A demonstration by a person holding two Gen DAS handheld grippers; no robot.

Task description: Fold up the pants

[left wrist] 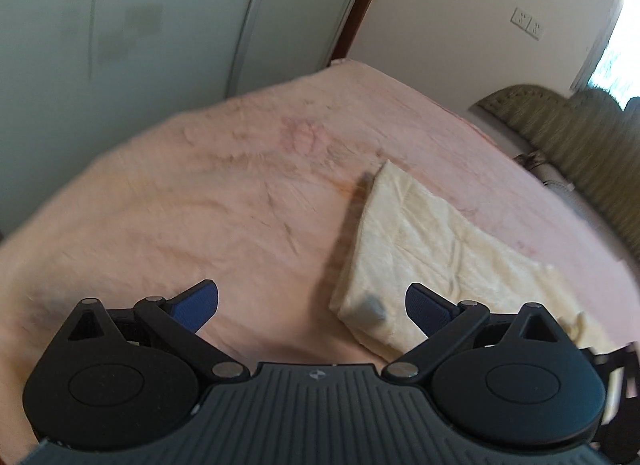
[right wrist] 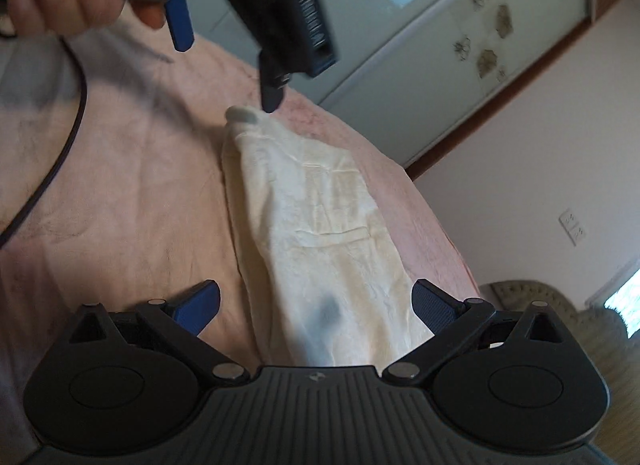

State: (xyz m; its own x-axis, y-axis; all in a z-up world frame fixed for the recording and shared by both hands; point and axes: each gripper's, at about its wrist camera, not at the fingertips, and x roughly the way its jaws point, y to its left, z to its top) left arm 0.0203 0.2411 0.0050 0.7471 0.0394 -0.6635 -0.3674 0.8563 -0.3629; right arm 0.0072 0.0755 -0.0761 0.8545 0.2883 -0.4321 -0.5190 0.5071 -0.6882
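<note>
Jaws wide on both grippers, left gripper (left wrist: 312,305) and right gripper (right wrist: 316,307) above cream pants (right wrist: 320,225).

The bed (left wrist: 200,205) is wearing a wrinkly pink fuzzy cover, with a faint reddish print showing further back. The cream pants (left wrist: 432,249) are lying flat right on it, folded into a long strip, and a dark cable (right wrist: 60,153) is trailing over the cover too.
</note>
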